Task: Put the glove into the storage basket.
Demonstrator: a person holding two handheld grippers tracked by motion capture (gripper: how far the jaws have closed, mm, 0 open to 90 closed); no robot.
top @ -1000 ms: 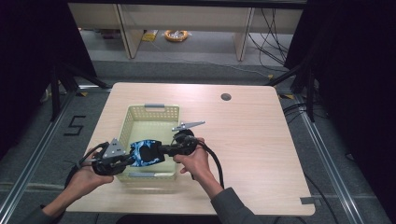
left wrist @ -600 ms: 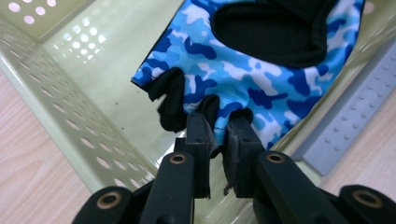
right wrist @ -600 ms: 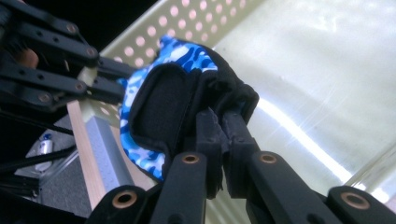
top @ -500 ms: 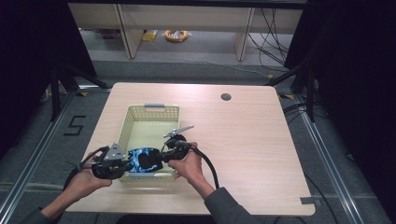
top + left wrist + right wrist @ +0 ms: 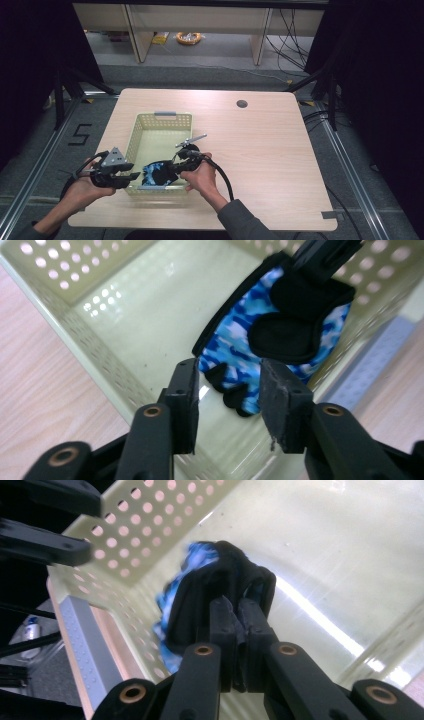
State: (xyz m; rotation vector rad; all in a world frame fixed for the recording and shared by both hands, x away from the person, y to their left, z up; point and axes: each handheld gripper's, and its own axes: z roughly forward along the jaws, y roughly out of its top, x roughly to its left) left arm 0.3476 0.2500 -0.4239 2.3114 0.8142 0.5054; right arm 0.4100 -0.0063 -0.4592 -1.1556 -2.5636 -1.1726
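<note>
Over a pale wooden table (image 5: 270, 150), a person is working two hand-held tongs at a cream perforated basket (image 5: 148, 128). The right tongs (image 5: 170, 170) are gripping a blue camouflage fingerless glove (image 5: 156, 173) by its black edge, jaws pinched tight, and are holding it inside the basket's near end. The left tongs (image 5: 134, 176) are sitting at the basket's near-left rim, jaws parted and empty, pointing toward the glove's finger stubs.
</note>
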